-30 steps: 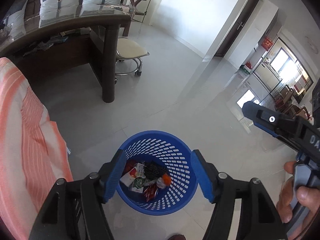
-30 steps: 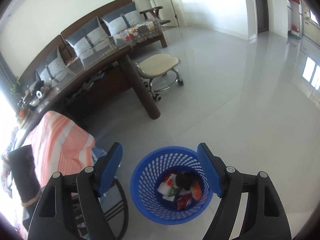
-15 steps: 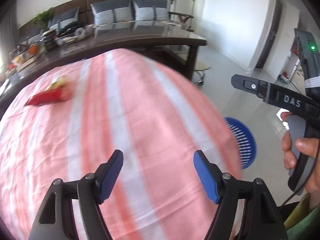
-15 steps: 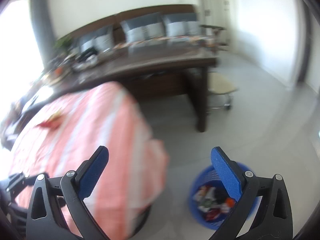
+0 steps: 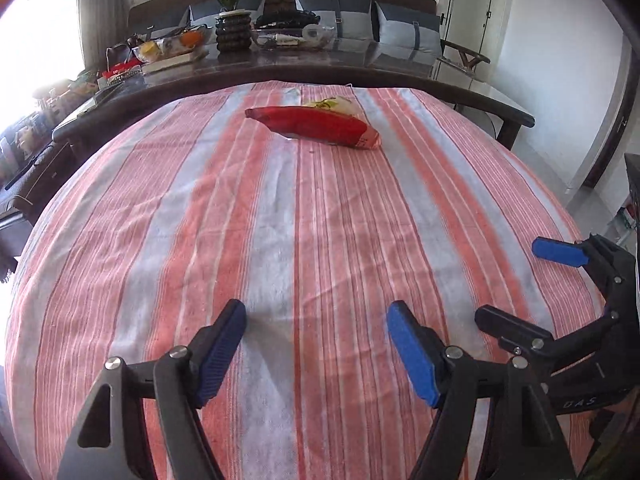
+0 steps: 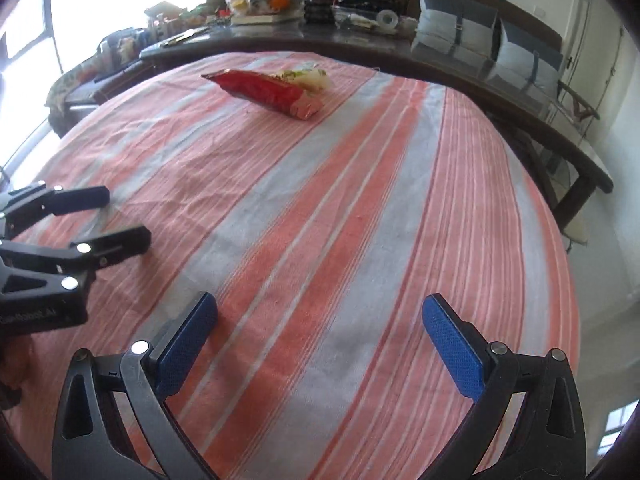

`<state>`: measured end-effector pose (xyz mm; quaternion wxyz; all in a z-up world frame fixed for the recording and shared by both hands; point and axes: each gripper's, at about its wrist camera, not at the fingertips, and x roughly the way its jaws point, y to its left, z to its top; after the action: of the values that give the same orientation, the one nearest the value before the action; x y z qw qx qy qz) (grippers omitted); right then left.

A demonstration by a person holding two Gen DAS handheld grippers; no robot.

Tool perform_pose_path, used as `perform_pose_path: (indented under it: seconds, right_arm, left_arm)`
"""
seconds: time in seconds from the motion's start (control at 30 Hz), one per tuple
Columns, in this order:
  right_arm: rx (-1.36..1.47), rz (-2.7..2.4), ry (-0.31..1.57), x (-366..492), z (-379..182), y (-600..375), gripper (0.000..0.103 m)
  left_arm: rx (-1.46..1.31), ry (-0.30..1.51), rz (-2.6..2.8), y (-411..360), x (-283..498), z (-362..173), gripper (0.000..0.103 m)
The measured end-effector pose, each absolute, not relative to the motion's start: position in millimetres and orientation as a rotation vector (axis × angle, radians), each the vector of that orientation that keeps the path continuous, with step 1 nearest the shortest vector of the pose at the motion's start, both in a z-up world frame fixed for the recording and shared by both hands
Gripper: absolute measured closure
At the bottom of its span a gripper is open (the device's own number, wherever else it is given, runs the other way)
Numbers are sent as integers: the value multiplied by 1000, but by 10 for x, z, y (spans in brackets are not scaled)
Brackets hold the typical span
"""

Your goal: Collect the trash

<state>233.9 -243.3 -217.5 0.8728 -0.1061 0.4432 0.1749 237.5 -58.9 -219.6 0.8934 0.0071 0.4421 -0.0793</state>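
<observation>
Trash, a red wrapper (image 5: pixel 316 126) with a pale one (image 5: pixel 334 105) touching behind, lies crosswise far ahead on the striped counter (image 5: pixel 280 240); left gripper (image 5: pixel 316 354) and right gripper (image 6: pixel 320 344), both spread and empty, have just been opening.

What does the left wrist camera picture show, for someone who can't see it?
A red snack wrapper and a pale wrapper lie far off on a striped cloth. The left gripper is open and empty; the right gripper is alongside.
</observation>
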Motion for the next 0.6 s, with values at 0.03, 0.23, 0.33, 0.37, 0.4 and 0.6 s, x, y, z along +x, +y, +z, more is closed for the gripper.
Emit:
perform_pose_path:
  seconds: [0.03, 0.23, 0.33, 0.37, 0.4, 0.6]
  right_arm:
    - [-201, 374, 938, 2369, -2184, -2467, 0]
    - [-179, 387, 948, 2408, -2190, -2438, 0]
    - [-178, 388, 948, 2415, -2194, -2424, 0]
    - [-178, 388, 948, 2414, -2194, -2427, 0]
    - [-178, 388, 948, 2417, -2193, -2430, 0]
    - [-178, 388, 948, 2414, -2193, -2434, 0]
  left_arm:
    - [26, 919, -168, -611, 2395, -2196, 26]
    - [120, 952, -250, -699, 2640, -2156, 20]
    - [106, 891, -276, -615, 2938, -1842, 20]
    - [102, 875, -298, -608, 3071, -1723, 20]
    - [109, 876, -330, -623, 3229, -1624, 20]
    - [285, 876, -409, -901, 4045, -1475, 20]
